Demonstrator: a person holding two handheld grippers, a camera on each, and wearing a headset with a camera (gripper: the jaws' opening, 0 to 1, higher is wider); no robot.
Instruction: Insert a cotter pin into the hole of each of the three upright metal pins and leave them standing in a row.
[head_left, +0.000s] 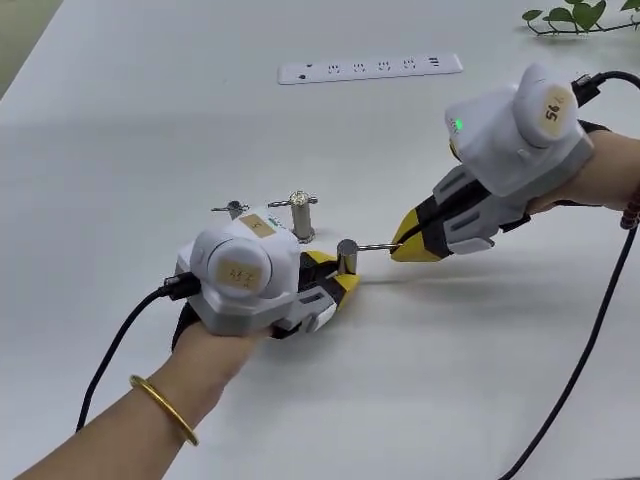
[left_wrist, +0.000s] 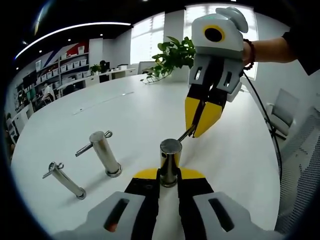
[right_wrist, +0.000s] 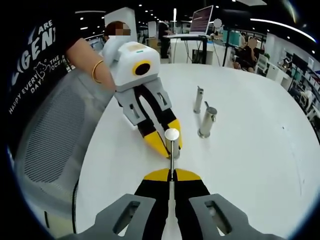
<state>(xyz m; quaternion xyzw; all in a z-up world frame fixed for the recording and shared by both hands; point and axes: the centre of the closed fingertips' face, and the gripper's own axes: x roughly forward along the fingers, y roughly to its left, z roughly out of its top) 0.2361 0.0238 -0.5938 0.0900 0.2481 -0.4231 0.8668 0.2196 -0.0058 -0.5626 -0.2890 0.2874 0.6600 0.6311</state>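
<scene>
Steadying the third metal pin (left_wrist: 170, 152) upright, your left tool (left_wrist: 169, 176) is clamped on its lower shaft, on the near part of the desk (head_left: 150, 120). Your right tool (head_left: 405, 245) is pinched together on a cotter pin (head_left: 377, 246), whose free tip meets the pin just below its head. Whether it has entered the hole is too small to tell.

A second pin (head_left: 301, 215) and a farther pin (head_left: 234, 210) stand just behind, each with a cotter through it, so this looks like the last insertion. Next, you would push the cotter straight along its own line, holding the left grip firm so the pin doesn't tip.

The desk is white and smooth, with a power strip (head_left: 370, 68) on its far side and a plant (head_left: 575, 15) at one corner. Around you is an open office with shelves (left_wrist: 67, 67).
</scene>
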